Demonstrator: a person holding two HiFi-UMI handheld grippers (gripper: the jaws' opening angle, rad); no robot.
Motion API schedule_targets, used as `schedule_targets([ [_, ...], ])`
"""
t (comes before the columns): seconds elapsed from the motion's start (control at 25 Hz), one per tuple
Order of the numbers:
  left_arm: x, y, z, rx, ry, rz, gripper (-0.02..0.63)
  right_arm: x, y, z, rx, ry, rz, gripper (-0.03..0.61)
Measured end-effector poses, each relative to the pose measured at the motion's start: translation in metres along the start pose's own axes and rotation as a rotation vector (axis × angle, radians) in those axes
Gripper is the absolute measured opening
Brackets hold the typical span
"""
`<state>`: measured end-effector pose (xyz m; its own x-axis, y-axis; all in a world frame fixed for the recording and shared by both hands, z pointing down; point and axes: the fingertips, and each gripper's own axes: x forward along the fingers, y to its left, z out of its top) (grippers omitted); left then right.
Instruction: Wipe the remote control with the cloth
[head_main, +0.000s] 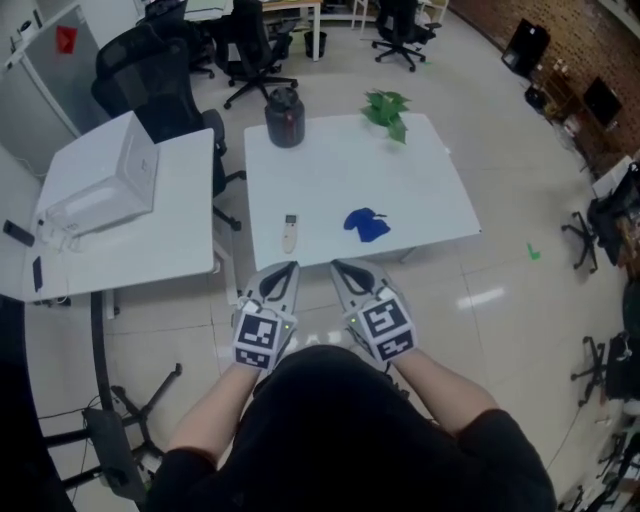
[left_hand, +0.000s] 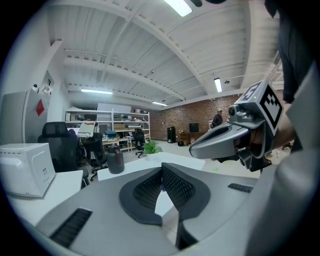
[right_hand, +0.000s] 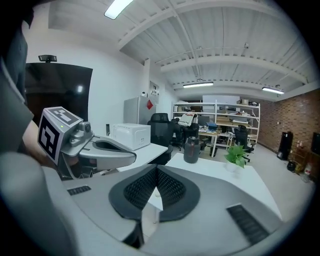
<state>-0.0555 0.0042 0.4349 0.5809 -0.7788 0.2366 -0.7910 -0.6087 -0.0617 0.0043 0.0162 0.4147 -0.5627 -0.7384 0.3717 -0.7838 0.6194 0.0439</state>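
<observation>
Left gripper (head_main: 287, 270) and right gripper (head_main: 341, 267) hang short of the white table's (head_main: 430, 190) near edge, jaws pressed together on nothing. The remote control (head_main: 290, 232) lies by that edge, with the blue cloth (head_main: 366, 224) to its right. The danger: closed jaws would just shove the cloth, and an unpinned remote could skid off.
</observation>
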Motion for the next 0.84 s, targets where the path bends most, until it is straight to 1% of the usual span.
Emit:
schedule_targets([
  [0.12,0.004,-0.010,0.004,-0.017,0.006,0.027,0.002,-0.006,-0.005,0.000,-0.005,-0.003,0.021,0.009],
  [0.32,0.013,-0.022,0.009,-0.006,0.012,0.046,0.002,-0.010,-0.012,-0.002,-0.014,-0.001,0.051,0.009],
  [0.44,0.017,-0.026,0.010,0.007,0.014,0.049,0.002,-0.014,-0.015,-0.003,-0.018,-0.002,0.060,0.009],
  [0.6,0.019,-0.032,0.015,0.005,0.017,0.055,0.002,-0.017,-0.018,-0.004,-0.018,-0.004,0.064,0.009],
  [0.84,0.021,-0.034,0.013,0.010,0.024,0.052,0.002,-0.017,-0.018,-0.008,-0.013,-0.005,0.065,0.009],
])
